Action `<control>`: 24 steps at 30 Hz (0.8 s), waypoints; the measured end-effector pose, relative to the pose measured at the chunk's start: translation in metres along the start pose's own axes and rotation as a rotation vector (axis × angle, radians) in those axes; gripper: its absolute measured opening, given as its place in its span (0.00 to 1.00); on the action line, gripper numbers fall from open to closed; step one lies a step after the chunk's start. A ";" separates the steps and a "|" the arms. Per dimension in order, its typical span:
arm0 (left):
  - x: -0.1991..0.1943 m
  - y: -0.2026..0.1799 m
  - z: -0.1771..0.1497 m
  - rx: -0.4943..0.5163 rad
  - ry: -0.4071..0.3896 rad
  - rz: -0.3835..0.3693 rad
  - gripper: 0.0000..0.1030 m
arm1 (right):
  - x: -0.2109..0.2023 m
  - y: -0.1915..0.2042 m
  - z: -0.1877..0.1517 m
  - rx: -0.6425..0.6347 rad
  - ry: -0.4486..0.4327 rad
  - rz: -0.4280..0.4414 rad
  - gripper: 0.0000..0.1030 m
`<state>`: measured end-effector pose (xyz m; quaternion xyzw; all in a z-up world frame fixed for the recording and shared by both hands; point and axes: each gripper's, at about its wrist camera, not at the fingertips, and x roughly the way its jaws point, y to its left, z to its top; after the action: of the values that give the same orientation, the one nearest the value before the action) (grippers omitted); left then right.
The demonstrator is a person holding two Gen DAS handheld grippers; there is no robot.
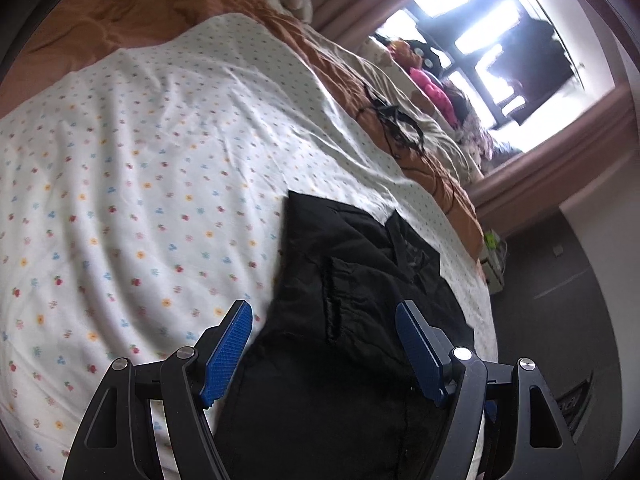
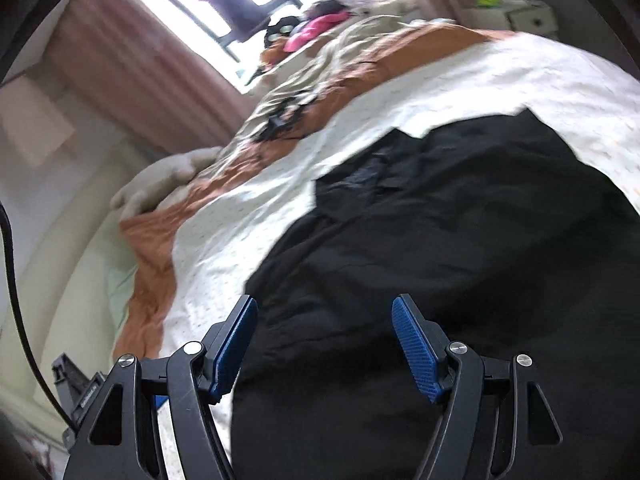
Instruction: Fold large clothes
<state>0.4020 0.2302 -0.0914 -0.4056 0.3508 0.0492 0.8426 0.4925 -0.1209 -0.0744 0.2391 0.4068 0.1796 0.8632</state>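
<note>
Hovering over the black garment [image 1: 360, 280], which lies on the flower-print sheet [image 1: 140, 160] of the bed, your left gripper [image 1: 324, 344] has its jaws spread wide and holds nothing. Your right gripper [image 2: 324, 340] is likewise wide and empty above the same dark cloth. Before you close either one, lower both to matching edges and pinch a single layer, so the fold lifts evenly rather than bunching.
</note>
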 end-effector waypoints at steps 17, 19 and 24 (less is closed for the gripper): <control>0.056 -0.081 -0.036 0.238 0.084 0.054 0.72 | -0.021 -0.107 0.026 0.225 0.010 -0.082 0.68; 0.067 -0.084 -0.035 0.246 0.101 0.078 0.72 | -0.022 -0.113 0.028 0.244 0.008 -0.083 0.68; 0.096 -0.083 -0.030 0.252 0.145 0.127 0.72 | -0.028 -0.119 0.032 0.251 -0.002 -0.061 0.68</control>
<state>0.4876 0.1339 -0.1109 -0.2761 0.4392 0.0287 0.8544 0.5149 -0.2410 -0.1057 0.3331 0.4321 0.1006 0.8320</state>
